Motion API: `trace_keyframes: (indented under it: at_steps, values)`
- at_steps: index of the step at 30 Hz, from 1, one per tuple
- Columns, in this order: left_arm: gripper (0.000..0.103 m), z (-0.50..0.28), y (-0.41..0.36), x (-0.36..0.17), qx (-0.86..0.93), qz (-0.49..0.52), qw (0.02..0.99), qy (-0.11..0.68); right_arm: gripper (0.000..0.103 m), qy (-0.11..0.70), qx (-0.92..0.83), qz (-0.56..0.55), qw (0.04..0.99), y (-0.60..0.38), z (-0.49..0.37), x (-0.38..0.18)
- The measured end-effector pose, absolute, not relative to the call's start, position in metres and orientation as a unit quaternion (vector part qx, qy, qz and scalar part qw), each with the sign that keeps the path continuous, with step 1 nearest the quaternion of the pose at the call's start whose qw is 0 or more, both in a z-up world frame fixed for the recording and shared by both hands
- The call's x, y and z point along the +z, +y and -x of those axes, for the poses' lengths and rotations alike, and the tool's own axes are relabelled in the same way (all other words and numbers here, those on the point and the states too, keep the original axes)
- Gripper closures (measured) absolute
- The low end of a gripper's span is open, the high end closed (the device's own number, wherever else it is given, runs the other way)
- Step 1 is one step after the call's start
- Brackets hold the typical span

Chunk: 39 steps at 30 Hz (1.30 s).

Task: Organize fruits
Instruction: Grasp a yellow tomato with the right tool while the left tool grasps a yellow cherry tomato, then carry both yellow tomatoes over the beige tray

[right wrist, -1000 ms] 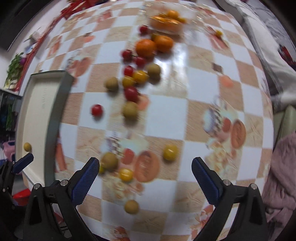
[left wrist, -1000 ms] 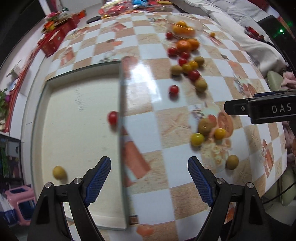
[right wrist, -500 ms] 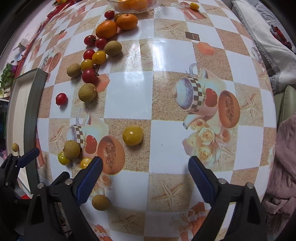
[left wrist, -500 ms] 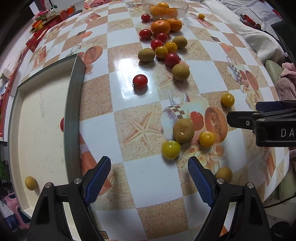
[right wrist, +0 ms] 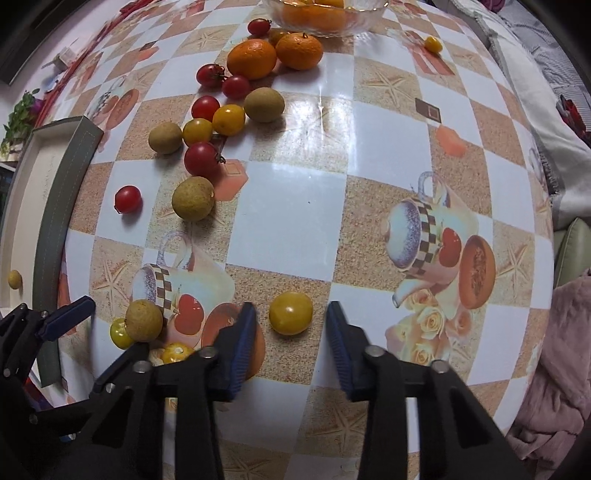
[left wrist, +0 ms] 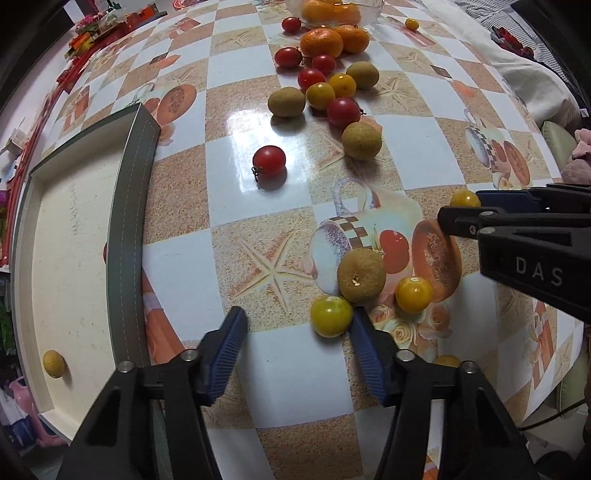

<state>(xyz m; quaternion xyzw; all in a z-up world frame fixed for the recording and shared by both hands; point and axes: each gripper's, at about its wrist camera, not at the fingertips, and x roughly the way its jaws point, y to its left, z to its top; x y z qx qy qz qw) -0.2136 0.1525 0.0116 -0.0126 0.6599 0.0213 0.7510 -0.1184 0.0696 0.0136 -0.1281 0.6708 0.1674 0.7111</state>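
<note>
Fruit lies scattered on the checked tablecloth. My left gripper (left wrist: 297, 332) points down at the table, its jaws closing. A yellow tomato (left wrist: 330, 315) sits just inside its right finger (left wrist: 364, 347); the left pad stands well clear. A brown longan (left wrist: 361, 275) and another yellow tomato (left wrist: 413, 294) lie just beyond. My right gripper (right wrist: 291, 325) is closing around a lone yellow tomato (right wrist: 290, 313), with a thin gap on each side. In the left wrist view that tomato (left wrist: 464, 198) peeks out at the right gripper's tip.
A cream tray with a grey rim (left wrist: 129, 221) lies at the left and holds a small longan (left wrist: 53, 363). A single red tomato (left wrist: 269, 160) and a cluster of tomatoes, longans and oranges (left wrist: 321, 40) lie farther off, before a glass bowl (right wrist: 369, 26). Bedding lies beyond the table's right edge.
Both grippers have sunk toward the table and narrowed their jaws. The left one has shifted right, from over the tray's edge to the fruit. The right one now straddles a yellow tomato.
</note>
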Motion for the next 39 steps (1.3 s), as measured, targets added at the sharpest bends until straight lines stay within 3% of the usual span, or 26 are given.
trace_keyframes:
  at_steps: [1,4,10,23,39]
  values:
    - [0.059,0.213,0.151,0.012,0.019,0.012,0.752,0.659,0.079,0.671,0.17,0.126,0.711,0.071,0.117,0.013]
    - [0.08,0.208,0.146,0.016,0.01,0.016,0.753,0.658,0.079,0.672,0.173,0.111,0.711,0.066,0.12,0.013]
    - [0.08,0.204,0.159,0.027,0.001,0.073,0.754,0.653,0.079,0.677,0.181,0.08,0.709,0.047,0.121,0.027]
    - [0.08,0.223,0.189,0.053,0.005,0.076,0.763,0.642,0.079,0.677,0.195,0.053,0.708,0.021,0.133,0.056]
    - [0.08,0.239,0.228,0.076,0.035,0.083,0.782,0.617,0.079,0.664,0.231,0.076,0.707,0.067,0.138,0.074]
